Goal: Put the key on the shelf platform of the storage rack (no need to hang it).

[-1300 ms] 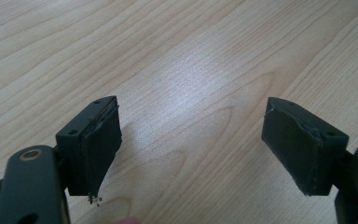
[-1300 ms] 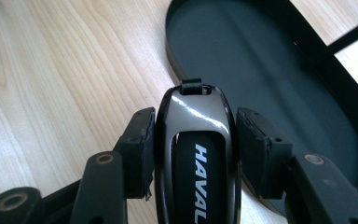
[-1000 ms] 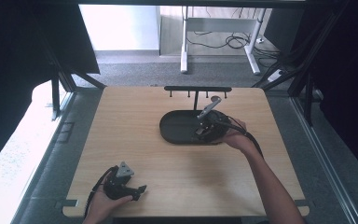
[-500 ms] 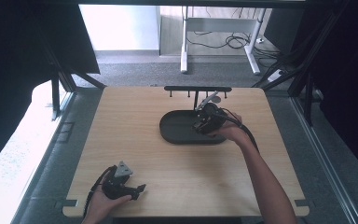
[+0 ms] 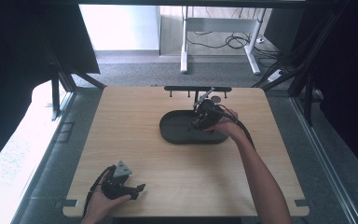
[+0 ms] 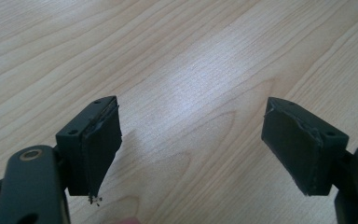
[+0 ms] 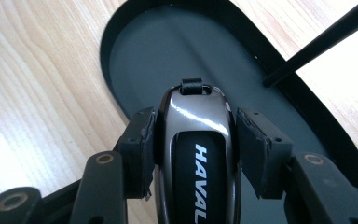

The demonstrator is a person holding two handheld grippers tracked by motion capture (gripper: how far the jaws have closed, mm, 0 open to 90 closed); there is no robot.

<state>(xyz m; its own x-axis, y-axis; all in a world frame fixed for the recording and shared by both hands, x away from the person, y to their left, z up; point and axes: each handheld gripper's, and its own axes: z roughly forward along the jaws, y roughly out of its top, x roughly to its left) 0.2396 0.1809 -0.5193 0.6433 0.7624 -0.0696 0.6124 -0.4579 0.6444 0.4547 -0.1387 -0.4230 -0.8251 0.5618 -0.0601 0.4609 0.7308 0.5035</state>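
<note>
Nearest to me, at about seven o'clock on the bench (image 5: 177, 182), I have the left hand-held gripper (image 5: 140, 188) resting low near the front edge, my left hand (image 5: 103, 201) wrapped around its body. In the left gripper view its jaws stand wide apart with bare wood grain between the pads (image 6: 101, 140); nothing is in them.

Farther out, past the middle of the bench toward one o'clock, my right forearm (image 5: 261, 172) reaches up to the right hand-held gripper (image 5: 199, 122), which sits over the right half of the dark oval tray (image 5: 172, 133). In the right gripper view its pads (image 7: 140, 149) press on both sides of a glossy black car key fob (image 7: 196, 154) with white HAVAL lettering, so it is clamped on the fob. A small black loop (image 7: 191, 85) caps the fob's far end. The fob is above the tray floor; whether it touches, I cannot tell.

Beyond the tray, at twelve o'clock by the far edge, stands a thin black rack (image 5: 196, 88) with short pegs.
</note>
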